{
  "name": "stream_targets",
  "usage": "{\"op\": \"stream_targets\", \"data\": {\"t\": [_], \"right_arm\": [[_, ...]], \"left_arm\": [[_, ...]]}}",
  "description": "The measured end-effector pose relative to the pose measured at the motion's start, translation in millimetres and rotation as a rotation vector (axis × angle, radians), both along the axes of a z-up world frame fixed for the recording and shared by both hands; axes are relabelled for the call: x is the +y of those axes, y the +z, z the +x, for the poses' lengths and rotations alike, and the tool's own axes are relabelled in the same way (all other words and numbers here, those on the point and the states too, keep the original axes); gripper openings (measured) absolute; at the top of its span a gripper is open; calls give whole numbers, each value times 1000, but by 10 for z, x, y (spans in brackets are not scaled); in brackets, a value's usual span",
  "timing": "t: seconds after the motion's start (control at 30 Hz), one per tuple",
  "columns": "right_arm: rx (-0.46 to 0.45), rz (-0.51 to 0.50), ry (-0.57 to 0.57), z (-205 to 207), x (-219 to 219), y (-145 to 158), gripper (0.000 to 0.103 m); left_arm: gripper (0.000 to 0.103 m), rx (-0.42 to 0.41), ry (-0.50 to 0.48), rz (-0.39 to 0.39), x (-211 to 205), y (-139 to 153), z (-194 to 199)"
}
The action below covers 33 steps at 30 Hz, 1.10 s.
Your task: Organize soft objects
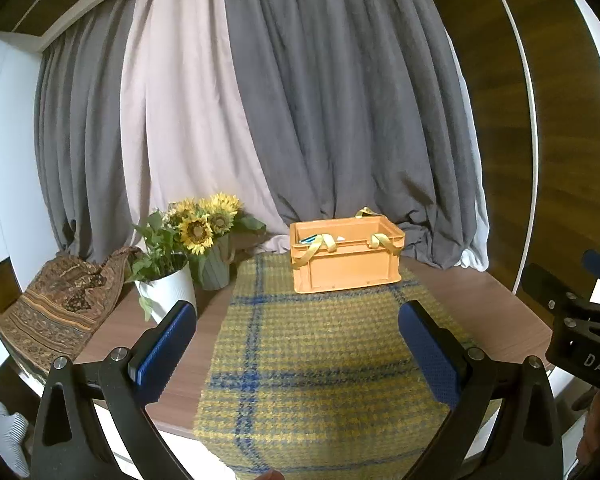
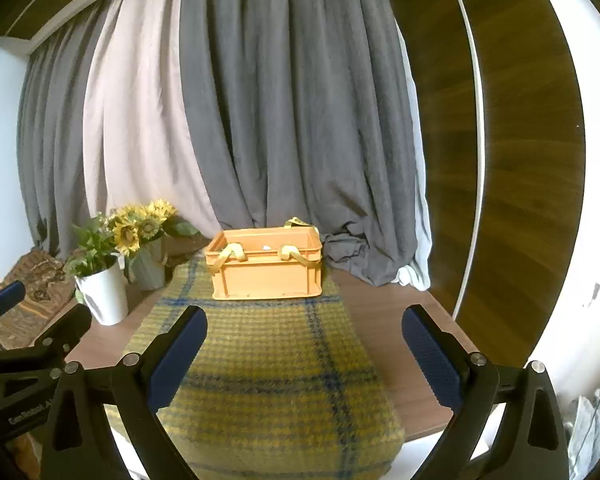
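Both grippers, left (image 1: 298, 354) and right (image 2: 304, 354), hover over the worktop's (image 1: 480, 300) near edge, fingers wide apart and empty. A yellow plaid blanket (image 1: 300, 360) runs from that edge to the orange crate (image 1: 346, 256) by the far edge, yellow straps (image 1: 320, 248) draped over its rim.

Both wrist views face the orange crate (image 1: 345, 255) from nearby.

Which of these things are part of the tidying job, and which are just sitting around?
Part of the job:
orange crate
yellow straps
plaid blanket

Just lying about:
sunflowers
white plant pot
patterned cloth, perhaps
curtains
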State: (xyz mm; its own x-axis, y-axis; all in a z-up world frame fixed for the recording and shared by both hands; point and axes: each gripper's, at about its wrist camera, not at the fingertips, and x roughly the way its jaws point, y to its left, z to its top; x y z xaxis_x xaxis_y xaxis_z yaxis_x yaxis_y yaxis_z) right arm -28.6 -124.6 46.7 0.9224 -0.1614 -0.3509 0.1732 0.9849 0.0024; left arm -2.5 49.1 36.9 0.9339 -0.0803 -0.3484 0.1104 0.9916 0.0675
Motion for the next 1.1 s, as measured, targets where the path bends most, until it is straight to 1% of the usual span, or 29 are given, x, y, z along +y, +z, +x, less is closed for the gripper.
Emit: {"op": "stream_targets", "data": {"t": [0.63,1.1], "right_arm": [[-10,9,1,-154,-17,26,99],[-12,8,-15,-184,-60,34,99]], "left_arm": [[103,-29,-4,1,-77,70,-168],[103,-31,-18,-3,-121,84,-162]]}}
